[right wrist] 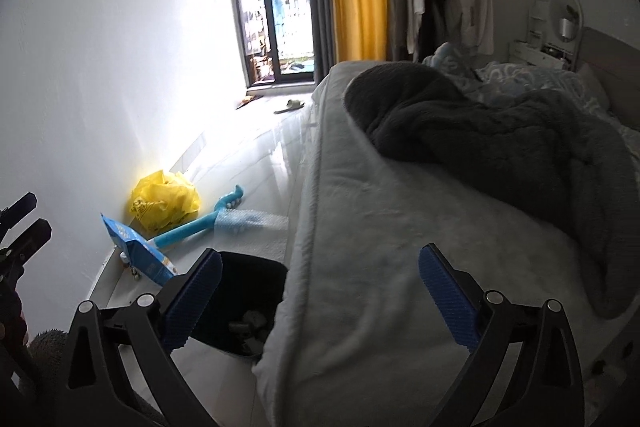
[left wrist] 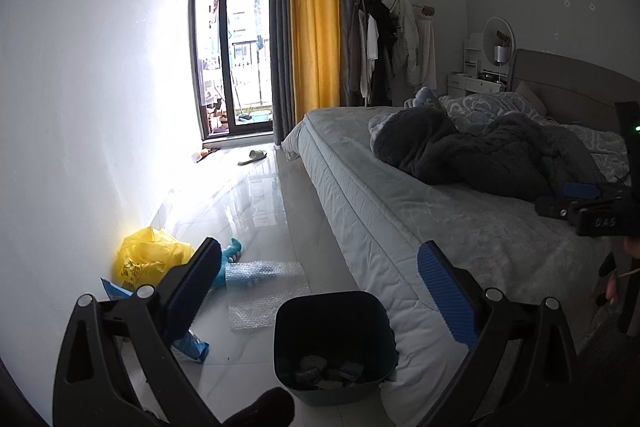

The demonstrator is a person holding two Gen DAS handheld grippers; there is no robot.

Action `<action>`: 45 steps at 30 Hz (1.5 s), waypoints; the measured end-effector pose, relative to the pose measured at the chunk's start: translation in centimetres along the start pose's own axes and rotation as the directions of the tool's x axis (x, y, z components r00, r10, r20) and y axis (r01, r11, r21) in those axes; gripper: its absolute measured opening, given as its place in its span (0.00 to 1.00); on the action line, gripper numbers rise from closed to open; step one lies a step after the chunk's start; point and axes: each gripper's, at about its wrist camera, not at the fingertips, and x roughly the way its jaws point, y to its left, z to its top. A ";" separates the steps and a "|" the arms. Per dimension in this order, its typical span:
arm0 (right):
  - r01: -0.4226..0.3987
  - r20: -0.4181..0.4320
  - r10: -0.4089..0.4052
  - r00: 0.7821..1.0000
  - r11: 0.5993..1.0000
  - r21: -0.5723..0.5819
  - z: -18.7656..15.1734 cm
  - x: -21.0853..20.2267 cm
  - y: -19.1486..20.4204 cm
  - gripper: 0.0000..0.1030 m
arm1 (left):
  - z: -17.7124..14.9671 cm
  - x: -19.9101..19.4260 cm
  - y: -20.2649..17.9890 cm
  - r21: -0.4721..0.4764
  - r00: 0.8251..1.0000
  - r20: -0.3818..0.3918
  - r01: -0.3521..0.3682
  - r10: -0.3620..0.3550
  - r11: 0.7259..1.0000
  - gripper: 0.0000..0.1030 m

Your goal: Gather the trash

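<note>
We note a glossy pale tiled floor [left wrist: 256, 195] beside the bed [left wrist: 400, 195]. The dark bin [left wrist: 332, 323] stands against the mattress edge, scraps inside. Yellow bag [left wrist: 148, 259], blue packet [right wrist: 136, 247] and bubble wrap [left wrist: 264, 287] lie by the wall. Left gripper [left wrist: 320, 291] and right gripper [right wrist: 320, 295] stand spread wide, empty.

Glossy white tile floor [left wrist: 256, 211] carries a dark trash bin [left wrist: 334, 347] right against the bed [left wrist: 400, 211]; yellow plastic bag [left wrist: 150, 257], blue carton [right wrist: 138, 253], bubble wrap [left wrist: 266, 291] and a blue toy-ish thing [right wrist: 188, 229] nearby; slipper [left wrist: 253, 157] farther off; dark blanket [left wrist: 480, 155] on the bed.
</note>
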 end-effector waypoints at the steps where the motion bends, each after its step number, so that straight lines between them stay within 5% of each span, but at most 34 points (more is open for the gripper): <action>1: 0.027 0.014 -0.027 1.000 1.000 0.012 -0.3 -1.2 -1.1 0.97 | 0.1 0.1 -0.5 0.003 1.000 0.003 0.000 0.000 1.000 0.97; 12: 0.121 0.115 -0.134 0.984 0.986 0.112 -5.8 -9.3 -8.6 0.97 | -1.7 0.6 -4.4 0.007 0.998 0.003 0.064 -0.064 0.998 0.97; 21: 0.115 0.106 -0.119 0.987 0.992 0.044 -8.9 -9.5 -9.0 0.97 | -3.3 0.8 -4.7 -0.063 0.998 0.013 0.060 -0.059 0.996 0.97; 45: 0.083 0.139 -0.098 0.985 0.990 0.111 -9.9 -11.0 -11.0 0.97 | -3.8 1.5 -7.7 0.055 0.996 0.006 0.084 -0.084 0.995 0.97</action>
